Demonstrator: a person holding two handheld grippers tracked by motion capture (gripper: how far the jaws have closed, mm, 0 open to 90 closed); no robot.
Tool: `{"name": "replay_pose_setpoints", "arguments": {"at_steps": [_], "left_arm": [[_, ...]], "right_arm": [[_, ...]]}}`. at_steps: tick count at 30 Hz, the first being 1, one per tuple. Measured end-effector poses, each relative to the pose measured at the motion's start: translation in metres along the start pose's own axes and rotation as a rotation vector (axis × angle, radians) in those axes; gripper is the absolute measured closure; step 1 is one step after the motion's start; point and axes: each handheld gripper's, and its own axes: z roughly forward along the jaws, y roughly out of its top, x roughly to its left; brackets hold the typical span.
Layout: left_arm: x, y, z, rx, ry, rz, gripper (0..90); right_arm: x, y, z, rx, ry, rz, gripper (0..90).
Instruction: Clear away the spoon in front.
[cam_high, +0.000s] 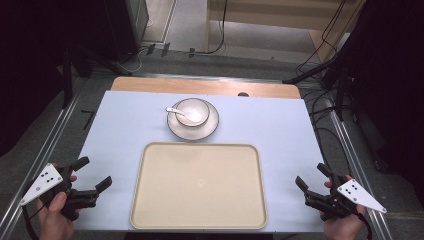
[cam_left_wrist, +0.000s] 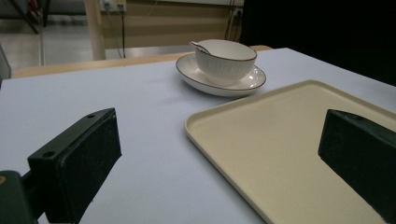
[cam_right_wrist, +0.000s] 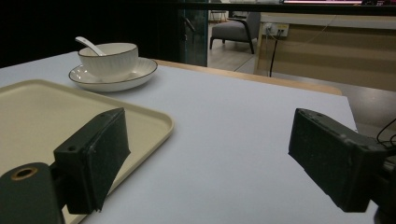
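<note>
Tray (cam_high: 199, 186), cream and bare, is the biggest thing on the desk (cam_high: 125, 125) and the one nearest both hands. It sits near the front edge at 6 o'clock in the high view, its long axis running 9 to 3, squarely between the two grippers.

Beyond it, at 12 o'clock and just off its far rim, stands a saucer (cam_high: 209, 130) carrying a ribbed white bowl (cam_high: 192, 112), with a spoon (cam_high: 176, 111) lying in the bowl, handle toward 10 o'clock.

The left gripper (cam_high: 91, 174) hovers off the tray's left short side, the right gripper (cam_high: 311, 179) off its right short side; both have their jaws spread wide and released, nothing between them. Each lies about equally close to its own end of the tray, so neither hand has the edge. The coming move likely turns on that symmetry: from the left jaws the tray lies toward 3 o'clock, from the right jaws toward 9.

The gripper views add what the high view flattens: the tray's raised lip (cam_left_wrist: 219, 140), the bowl's gold-edged rim and fluted wall (cam_right_wrist: 108, 60).
</note>
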Motion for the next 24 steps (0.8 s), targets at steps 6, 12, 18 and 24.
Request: {"name": "replay_pose_setpoints", "arguments": {"at_steps": [6,12,18,24], "left_arm": [[-0.006,0.005,0.007,-0.018,0.004,0.010,0.0],[-0.008,0.009,0.011,-0.014,-0.010,0.014,0.0],[-0.009,0.014,0.014,-0.005,-0.021,0.018,0.0],[-0.010,0.027,0.018,-0.015,-0.027,0.023,0.0]], "right_arm": [[0.004,0.002,-0.005,-0.006,0.005,-0.003,12.4],[0.001,0.010,-0.008,-0.043,0.003,0.017,12.5],[0.003,0.023,-0.004,-0.021,0.014,-0.011,13.0],[0.001,0.018,0.003,0.000,0.038,0.004,12.9]]}}
